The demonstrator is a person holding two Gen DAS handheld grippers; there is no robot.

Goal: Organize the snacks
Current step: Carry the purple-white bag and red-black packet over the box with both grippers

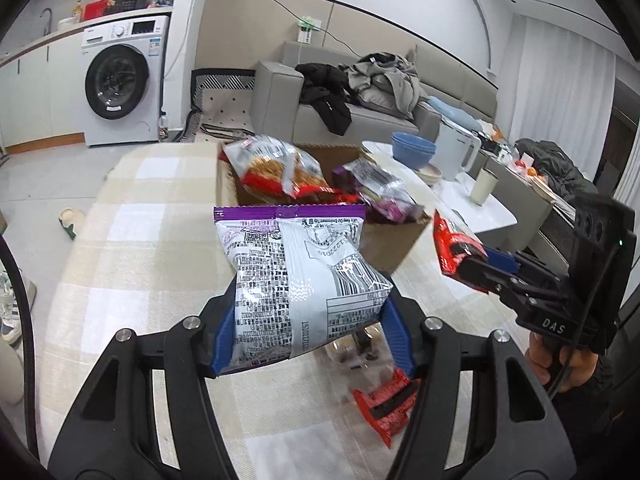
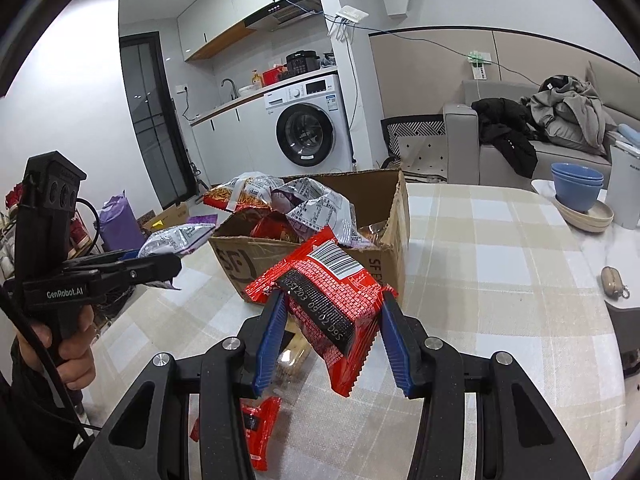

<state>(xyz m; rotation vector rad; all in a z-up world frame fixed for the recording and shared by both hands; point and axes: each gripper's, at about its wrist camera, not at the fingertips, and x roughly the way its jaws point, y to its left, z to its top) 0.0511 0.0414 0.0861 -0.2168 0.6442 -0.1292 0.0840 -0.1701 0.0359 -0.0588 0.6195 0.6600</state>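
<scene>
Left gripper (image 1: pixel 306 322), blue pads closed partway on a silver-and-purple crinkled foil snack bag (image 1: pixel 296 280), held above the checked beige tablecloth (image 1: pixel 132 264). Right gripper (image 2: pixel 328 340), jaws narrower, clamps a red plastic snack packet (image 2: pixel 328 300) just before the open brown cardboard box (image 2: pixel 384 256) of snacks. Another red packet (image 1: pixel 384 404) lies on the cloth beneath.

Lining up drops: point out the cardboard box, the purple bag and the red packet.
cardboard box (image 2: pixel 232 258), right wrist view, front wall
purple bag (image 1: pixel 296 276), left wrist view, printed back
red packet (image 2: pixel 332 304), right wrist view, middle
</scene>
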